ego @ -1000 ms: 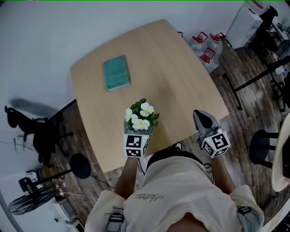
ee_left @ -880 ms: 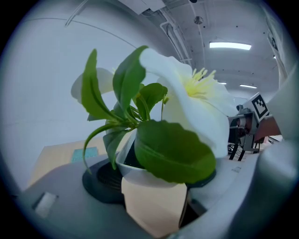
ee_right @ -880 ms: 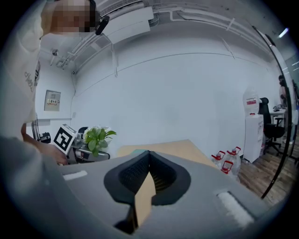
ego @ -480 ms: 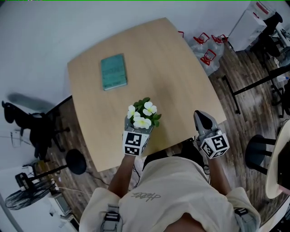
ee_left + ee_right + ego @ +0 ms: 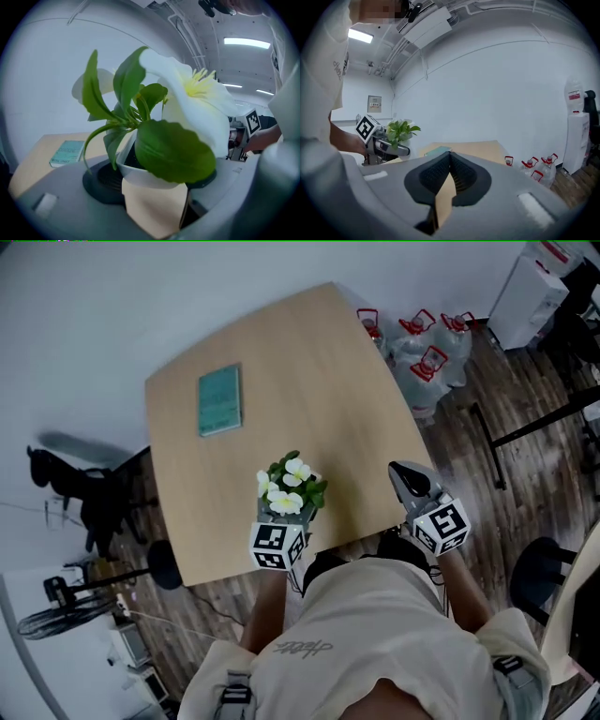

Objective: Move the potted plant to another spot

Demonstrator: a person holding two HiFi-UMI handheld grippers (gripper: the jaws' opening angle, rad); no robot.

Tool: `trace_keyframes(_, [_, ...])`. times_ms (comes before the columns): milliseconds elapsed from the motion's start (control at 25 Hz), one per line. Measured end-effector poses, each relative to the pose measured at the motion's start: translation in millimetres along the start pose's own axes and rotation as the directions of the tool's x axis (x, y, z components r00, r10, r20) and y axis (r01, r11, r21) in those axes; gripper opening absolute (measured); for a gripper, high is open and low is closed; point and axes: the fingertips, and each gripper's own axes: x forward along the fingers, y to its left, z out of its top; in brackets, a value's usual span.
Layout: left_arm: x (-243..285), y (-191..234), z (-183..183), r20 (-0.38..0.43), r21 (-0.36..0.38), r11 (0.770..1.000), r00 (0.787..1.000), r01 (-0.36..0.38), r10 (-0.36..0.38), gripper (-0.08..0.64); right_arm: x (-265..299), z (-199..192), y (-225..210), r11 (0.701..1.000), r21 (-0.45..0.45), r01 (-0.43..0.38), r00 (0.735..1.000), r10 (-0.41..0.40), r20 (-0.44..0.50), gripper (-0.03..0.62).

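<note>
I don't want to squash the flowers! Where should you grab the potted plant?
Grip the white pot just under its rim, coming level from the side, as the left gripper does. The leaves and flowers spread wide over the rim, so a grab from above would likely crush them.

Book [image 5: 219,400] lies on table [image 5: 328,371], upper left of centre. Potted plant [image 5: 289,491]: at table's lower edge. Bottles [image 5: 427,352]: on floor [image 5: 487,460], upper right.
</note>
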Motion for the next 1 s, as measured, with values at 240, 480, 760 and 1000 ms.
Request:
trace_keyframes(240, [34.0, -64.4, 24.0, 0.023, 0.015, 1.0, 1.0, -0.013, 0.013, 0.368, -35.1, -1.4, -55.9, 0.999, 0.039, -0.032, 0.999, 0.032, 0.001, 0.003])
trace_keyframes(480, [48.3, -84.3, 30.9, 0.012, -0.003, 0.999, 0.999, -0.048, 0.048, 0.369, -41.2, -8.2, -78.1, 0.995, 0.068, -0.079, 0.997, 0.081, -0.015, 0.003])
trace_keyframes(760, [45.4, -78.3, 29.9, -0.017, 0.0, 0.998, 0.998, -0.065, 0.065, 0.368, -27.8, -6.1, -97.8, 0.994, 0.082, -0.076, 0.997, 0.078, -0.016, 0.003])
trace_keyframes(1000, [45.1, -60.6, 21.7, -0.013, 0.022, 0.998, 0.999, -0.052, 0.052, 0.368, -17.3, 2.6, -95.3, 0.998, 0.053, -0.033, 0.999, 0.034, -0.022, 0.003])
